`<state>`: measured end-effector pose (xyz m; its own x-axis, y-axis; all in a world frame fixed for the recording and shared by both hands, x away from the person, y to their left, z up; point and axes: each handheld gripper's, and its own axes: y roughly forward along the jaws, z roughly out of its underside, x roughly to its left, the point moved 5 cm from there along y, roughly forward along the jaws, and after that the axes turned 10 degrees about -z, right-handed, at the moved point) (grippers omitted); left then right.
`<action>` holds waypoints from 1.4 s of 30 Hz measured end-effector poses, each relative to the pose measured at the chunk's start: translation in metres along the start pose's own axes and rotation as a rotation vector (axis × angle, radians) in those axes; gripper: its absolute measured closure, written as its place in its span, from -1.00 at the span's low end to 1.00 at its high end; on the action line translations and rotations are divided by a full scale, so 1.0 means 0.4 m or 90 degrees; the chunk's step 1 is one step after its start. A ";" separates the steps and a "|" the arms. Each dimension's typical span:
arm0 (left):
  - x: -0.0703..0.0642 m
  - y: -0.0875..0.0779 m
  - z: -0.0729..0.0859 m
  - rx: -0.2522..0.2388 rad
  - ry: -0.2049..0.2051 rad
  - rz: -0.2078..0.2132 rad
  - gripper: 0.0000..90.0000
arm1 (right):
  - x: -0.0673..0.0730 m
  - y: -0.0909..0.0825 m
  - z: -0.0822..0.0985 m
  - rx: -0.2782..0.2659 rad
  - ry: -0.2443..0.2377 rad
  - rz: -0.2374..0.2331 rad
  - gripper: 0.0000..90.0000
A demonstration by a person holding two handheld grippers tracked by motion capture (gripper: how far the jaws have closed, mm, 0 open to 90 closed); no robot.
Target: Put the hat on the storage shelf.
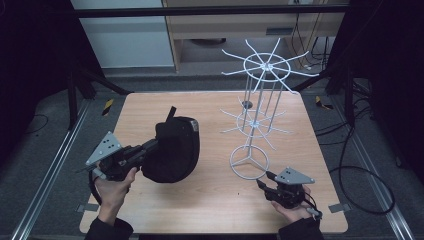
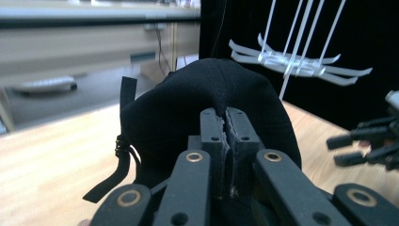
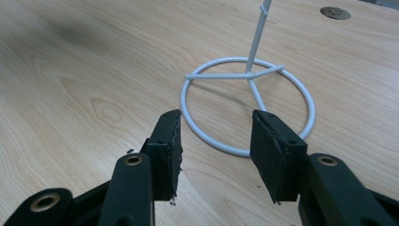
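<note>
High view: at left centre of the frame a black cap [image 1: 172,150] is pinched by the left gripper [image 1: 155,146], so a lift toward the white wire rack [image 1: 260,100] at right centre is judged under way, a free hook being needed next. Left gripper view: the jaws are pressed shut on a fold of cap [image 2: 207,94] fabric, the brim being hidden. Right gripper view: the right gripper [image 3: 216,141] is spread, empty, before the rack base [image 3: 248,106], the rack's top being cut off

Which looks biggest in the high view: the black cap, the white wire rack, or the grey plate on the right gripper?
1. White wire rack, tallest and widest, though its top sits nearer the camera.
2. Black cap, pinched in the left gripper.
3. Grey plate on the right gripper, clearly smallest.
</note>
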<state>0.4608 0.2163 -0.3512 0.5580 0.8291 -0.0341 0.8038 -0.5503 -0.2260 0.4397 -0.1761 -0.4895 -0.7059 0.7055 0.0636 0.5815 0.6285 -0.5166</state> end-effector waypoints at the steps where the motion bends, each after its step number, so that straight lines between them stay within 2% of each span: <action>1: -0.002 -0.005 -0.011 -0.011 -0.002 0.003 0.91 | 0.000 0.000 0.000 0.000 0.000 0.000 0.20; 7: -0.021 -0.029 -0.092 -0.086 -0.016 0.019 0.91 | -0.002 0.000 0.001 0.000 0.004 0.002 0.20; 16: -0.054 -0.042 -0.199 -0.159 -0.020 0.037 0.91 | -0.006 -0.004 0.002 -0.003 0.007 0.005 0.20; 22: -0.065 -0.048 -0.243 -0.191 -0.027 0.043 0.91 | -0.008 -0.005 0.003 -0.001 0.005 0.007 0.20; 33: -0.076 -0.062 -0.294 -0.233 -0.044 0.058 0.91 | -0.010 -0.003 0.004 -0.002 0.003 0.007 0.20; 42: -0.110 -0.068 -0.355 -0.254 -0.028 0.072 0.91 | -0.009 -0.003 0.004 -0.001 0.003 0.006 0.20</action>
<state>0.4436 0.1810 -0.2055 0.6452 0.7597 -0.0811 0.7595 -0.6263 0.1759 0.4412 -0.1799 -0.4905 -0.6980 0.7133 0.0633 0.5891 0.6222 -0.5157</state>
